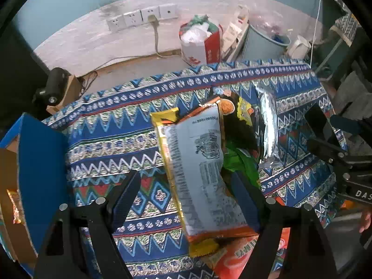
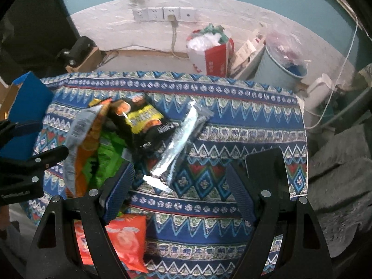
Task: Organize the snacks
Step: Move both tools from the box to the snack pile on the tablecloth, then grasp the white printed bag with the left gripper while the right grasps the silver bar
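1. A surface [image 2: 232,121] draped in a blue zigzag-patterned cloth carries the snacks.
2. On it lie a silver foil packet [image 2: 176,144], a black-and-yellow bag [image 2: 141,118], a green bag [image 2: 109,155] and an orange-red bag [image 2: 127,239].
3. A blue box [image 1: 39,162] stands at its left edge.

Beyond the patterned cloth [image 2: 232,125] covering the worktop, four wall sockets [image 2: 164,14] sit above a stuffed red-and-white bag [image 2: 209,55] beside a grey bin [image 2: 274,69].

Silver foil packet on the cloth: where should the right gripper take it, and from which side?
Grip the silver foil packet across its narrow middle, coming down from above with the open right gripper. It lies flat and diagonal on the tablecloth, long and slim, so turn the fingers square to its length. Its far end sits close to the black snack bag.
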### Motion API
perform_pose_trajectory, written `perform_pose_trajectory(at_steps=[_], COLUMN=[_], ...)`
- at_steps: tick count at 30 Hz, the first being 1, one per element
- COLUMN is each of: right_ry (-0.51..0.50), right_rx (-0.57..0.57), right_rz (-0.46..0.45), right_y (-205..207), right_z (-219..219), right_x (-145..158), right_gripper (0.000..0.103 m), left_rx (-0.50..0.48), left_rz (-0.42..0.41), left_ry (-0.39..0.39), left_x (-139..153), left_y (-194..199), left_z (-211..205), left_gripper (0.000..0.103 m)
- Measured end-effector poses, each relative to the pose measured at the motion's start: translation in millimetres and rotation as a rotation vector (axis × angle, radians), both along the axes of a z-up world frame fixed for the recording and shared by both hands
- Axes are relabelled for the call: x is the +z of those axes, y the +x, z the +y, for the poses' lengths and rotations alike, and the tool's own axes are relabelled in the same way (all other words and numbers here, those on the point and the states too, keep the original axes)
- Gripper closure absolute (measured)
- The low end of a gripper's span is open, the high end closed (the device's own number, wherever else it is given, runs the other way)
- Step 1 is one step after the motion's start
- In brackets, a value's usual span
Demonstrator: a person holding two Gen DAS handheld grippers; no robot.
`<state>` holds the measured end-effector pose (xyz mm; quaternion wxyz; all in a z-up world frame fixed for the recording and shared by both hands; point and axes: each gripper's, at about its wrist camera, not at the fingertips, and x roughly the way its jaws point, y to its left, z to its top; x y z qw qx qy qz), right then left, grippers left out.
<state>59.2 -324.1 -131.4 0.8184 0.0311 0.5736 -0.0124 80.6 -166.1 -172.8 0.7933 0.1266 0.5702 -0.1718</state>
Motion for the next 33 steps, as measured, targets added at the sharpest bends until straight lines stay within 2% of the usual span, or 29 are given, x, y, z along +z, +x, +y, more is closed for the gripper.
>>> perform_pose_trajectory(at_steps=[8, 10, 11, 12, 13, 15, 25, 33], right_ry=[0.005, 0.006, 0.006, 0.007, 0.009, 0.008, 0.009, 0.017], right_rx=[-0.005, -0.006, -0.007, -0.008, -0.008, -0.008, -0.019, -0.059], right_rz=[0.027, 0.033, 0.036, 0.038, 0.041, 0.048, 0.095, 0.128], right_y=[3, 6, 7, 8, 10, 12, 39, 58], right_z=[-6, -6, -6, -6, -5, -4, 0, 1], right_x=[-15, -18, -20, -21, -23, -26, -63, -91], right_gripper=[0.022, 0.022, 0.022, 0.022, 0.022, 0.022, 0.022, 0.022], left_rx=[0.002, 0.003, 0.006, 0.009, 0.011, 0.001, 0.017, 0.08], left_rz=[0.05, 0.068, 0.086, 0.101, 0.101, 0.085, -0.02, -0.026], left_ry=[-0.001, -0.022, -0.04, -0.062, -0.07, -0.08, -0.067, -0.041], left_x=[-26, -30, -32, -33, -33, -30, 1, -4], left_y=[7, 7, 7, 7, 7, 5, 9, 20], left_z=[-5, -3, -1, 1, 2, 2, 25, 63], left_gripper=[0.022, 0.034, 0.05, 0.058, 0.059, 0.07, 0.072, 0.072])
